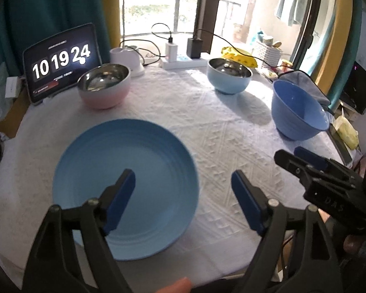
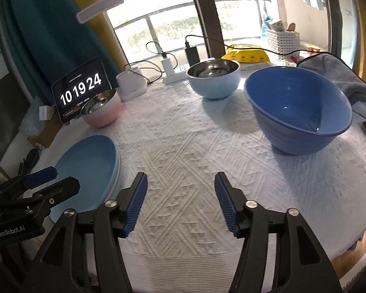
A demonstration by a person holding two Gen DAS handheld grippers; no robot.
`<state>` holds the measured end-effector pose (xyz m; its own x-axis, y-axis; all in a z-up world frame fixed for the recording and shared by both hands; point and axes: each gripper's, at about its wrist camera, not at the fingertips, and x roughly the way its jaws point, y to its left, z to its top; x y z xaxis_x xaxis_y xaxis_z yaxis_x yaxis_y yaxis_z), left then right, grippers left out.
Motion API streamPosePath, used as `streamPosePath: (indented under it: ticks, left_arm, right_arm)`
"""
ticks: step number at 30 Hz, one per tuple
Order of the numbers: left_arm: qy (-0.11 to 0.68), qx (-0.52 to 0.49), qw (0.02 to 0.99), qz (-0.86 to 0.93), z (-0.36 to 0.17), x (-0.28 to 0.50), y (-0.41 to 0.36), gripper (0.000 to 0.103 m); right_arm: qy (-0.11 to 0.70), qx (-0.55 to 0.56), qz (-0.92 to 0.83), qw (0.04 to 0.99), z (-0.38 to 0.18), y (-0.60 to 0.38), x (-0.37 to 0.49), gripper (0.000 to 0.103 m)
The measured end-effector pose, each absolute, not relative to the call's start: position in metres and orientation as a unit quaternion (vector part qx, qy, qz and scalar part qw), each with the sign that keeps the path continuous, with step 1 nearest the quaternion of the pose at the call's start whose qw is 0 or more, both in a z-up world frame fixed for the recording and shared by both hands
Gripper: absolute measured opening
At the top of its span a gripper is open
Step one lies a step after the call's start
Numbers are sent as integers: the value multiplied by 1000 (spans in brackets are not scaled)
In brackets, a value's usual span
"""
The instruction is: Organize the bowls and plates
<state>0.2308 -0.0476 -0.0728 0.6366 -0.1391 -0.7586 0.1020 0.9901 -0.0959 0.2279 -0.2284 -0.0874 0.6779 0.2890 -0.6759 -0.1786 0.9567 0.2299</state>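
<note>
A light blue plate [image 1: 124, 185] lies on the white tablecloth at the near left, and in the right wrist view the plate [image 2: 90, 173] shows a pale rim under it. My left gripper [image 1: 183, 174] hovers open over the plate's right edge, nothing between its fingers. My right gripper [image 2: 181, 178] stands open above bare cloth to the right of the plate. A deep blue bowl [image 2: 297, 112] sits at the right. Farther back stand a light blue steel-lined bowl [image 2: 213, 78] and a pink steel-lined bowl [image 2: 102, 112].
A tablet [image 1: 61, 61] showing a clock leans at the back left beside a white lamp base [image 1: 127, 59]. A power strip [image 1: 180, 61] with chargers and cables, a yellow packet [image 2: 246, 55] and a grey cloth [image 2: 334, 73] line the back. The table edge runs close below both grippers.
</note>
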Motion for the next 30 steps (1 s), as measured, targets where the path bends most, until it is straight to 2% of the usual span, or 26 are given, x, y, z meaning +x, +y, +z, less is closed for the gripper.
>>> streamPosePath:
  ticks: [6,30]
  left_arm:
    - [418,-17,905,-76,-70,238,-63,84]
    - [395,26,911,-117,-55,270,-149,84]
  right_arm:
    - [373,78,117,917,-82,-247,229,66]
    - [358,115,65,924,-74,-327,231,67]
